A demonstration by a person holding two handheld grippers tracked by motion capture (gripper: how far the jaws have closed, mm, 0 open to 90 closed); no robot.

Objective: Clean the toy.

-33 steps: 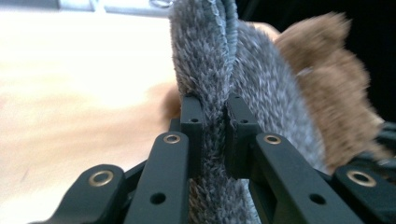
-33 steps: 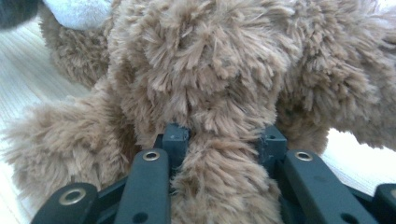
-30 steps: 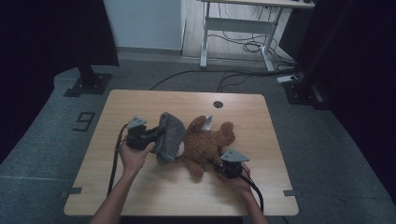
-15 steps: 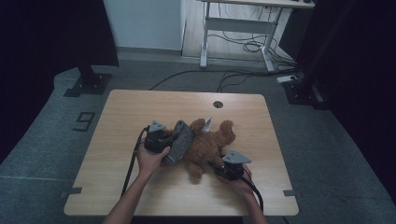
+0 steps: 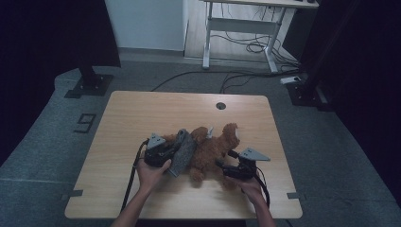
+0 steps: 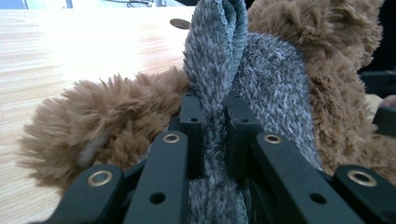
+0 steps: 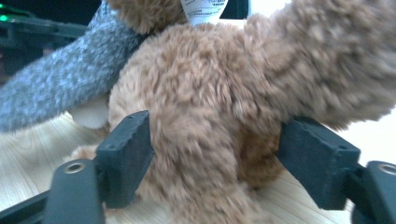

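High view: brown teddy bear (image 5: 213, 149) lying mid-table (image 5: 142, 113), grey cloth (image 5: 182, 151) draped on its left side.

Left gripper view: left gripper (image 6: 215, 121) pinched tight on a cloth fold; soft, light, limp, best taken by a bunched edge.

Right gripper view: right gripper (image 7: 215, 154) just been opening, jaws wide, astride a plush limb, apparently not squeezing; squashy, grip deep.

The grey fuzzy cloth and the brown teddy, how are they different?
The grey cloth is grey and speckled; the brown teddy is shaggy brown. The cloth is thin and folded, pinched in the left gripper; the teddy is plump and lies on the table. The right gripper has just been opening, its fingers wide either side of the teddy. Both look soft and fuzzy, and touch.
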